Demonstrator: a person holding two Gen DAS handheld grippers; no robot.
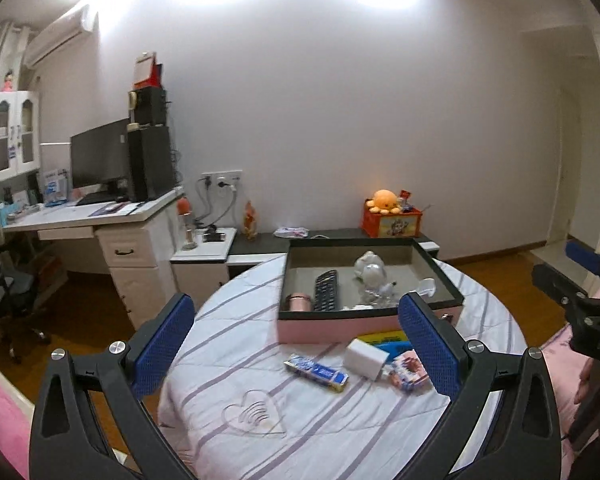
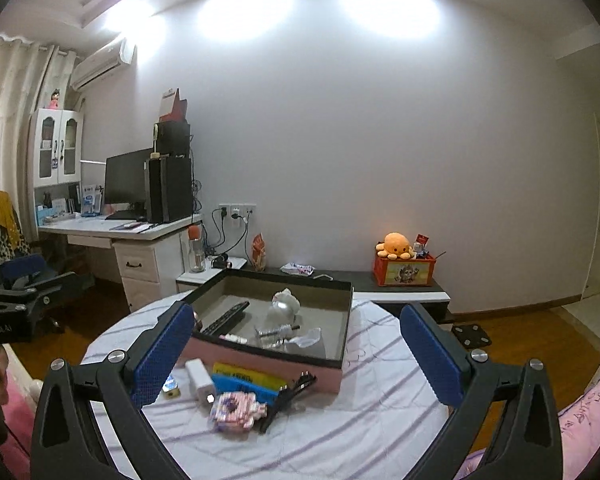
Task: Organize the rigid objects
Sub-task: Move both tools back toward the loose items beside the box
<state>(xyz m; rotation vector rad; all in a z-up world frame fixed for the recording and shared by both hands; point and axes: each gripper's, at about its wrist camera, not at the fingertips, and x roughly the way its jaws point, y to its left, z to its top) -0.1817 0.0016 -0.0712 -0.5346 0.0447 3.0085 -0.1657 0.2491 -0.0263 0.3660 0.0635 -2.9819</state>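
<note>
Jaws of both the left gripper (image 1: 296,344) and the right gripper (image 2: 296,350) stand wide and empty, hovering back from the round tabletop (image 1: 320,420); the pink box (image 1: 364,280) already keeps a remote (image 1: 326,290); in front wait a toothpaste box (image 1: 316,372), a white charger (image 1: 366,358), a black clip (image 2: 288,396).

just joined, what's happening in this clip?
A person holds two grippers over a round table, sorting small objects into a pink box. Both the left gripper and right gripper are open and empty. A remote already lies inside; a white charger and toothpaste box wait outside.
</note>
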